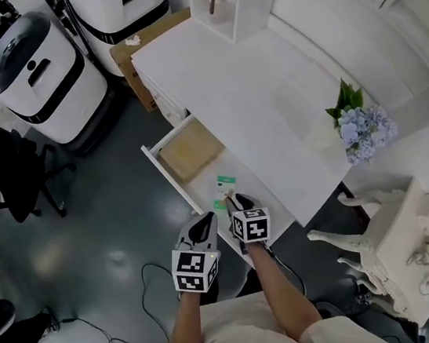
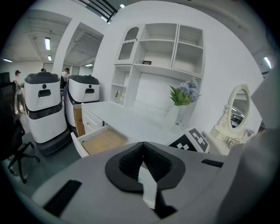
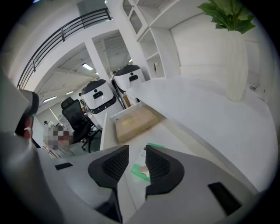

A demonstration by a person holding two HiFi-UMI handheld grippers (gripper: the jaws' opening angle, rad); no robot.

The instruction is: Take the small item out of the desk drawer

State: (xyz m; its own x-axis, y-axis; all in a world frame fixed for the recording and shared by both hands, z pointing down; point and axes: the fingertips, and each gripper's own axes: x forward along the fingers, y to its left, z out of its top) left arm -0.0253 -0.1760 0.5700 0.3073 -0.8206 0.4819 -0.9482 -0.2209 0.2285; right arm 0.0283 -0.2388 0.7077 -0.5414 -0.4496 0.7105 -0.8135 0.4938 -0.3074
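Observation:
The white desk's drawer (image 1: pixel 166 178) stands pulled out. A flat brown box (image 1: pixel 189 151) lies in its far half. Two small green-edged packets lie in the near half, one (image 1: pixel 226 181) farther in and one (image 1: pixel 220 204) closer to me. My right gripper (image 1: pixel 234 201) hovers over the nearer packet (image 3: pixel 139 171) with its jaws apart and nothing between the pads; the packet shows below the gap. My left gripper (image 1: pixel 206 222) hangs just left of the drawer's near end, over the floor, with its pads (image 2: pixel 131 159) closed together and empty.
A white vase of blue flowers (image 1: pixel 360 124) stands on the desk top (image 1: pixel 267 96) to the right. Two white machines (image 1: pixel 42 72) and a cardboard box (image 1: pixel 131 55) stand beyond the drawer. A black chair (image 1: pixel 10 180) is at left, a white ornate seat (image 1: pixel 396 248) at right, and a cable (image 1: pixel 146 295) on the floor.

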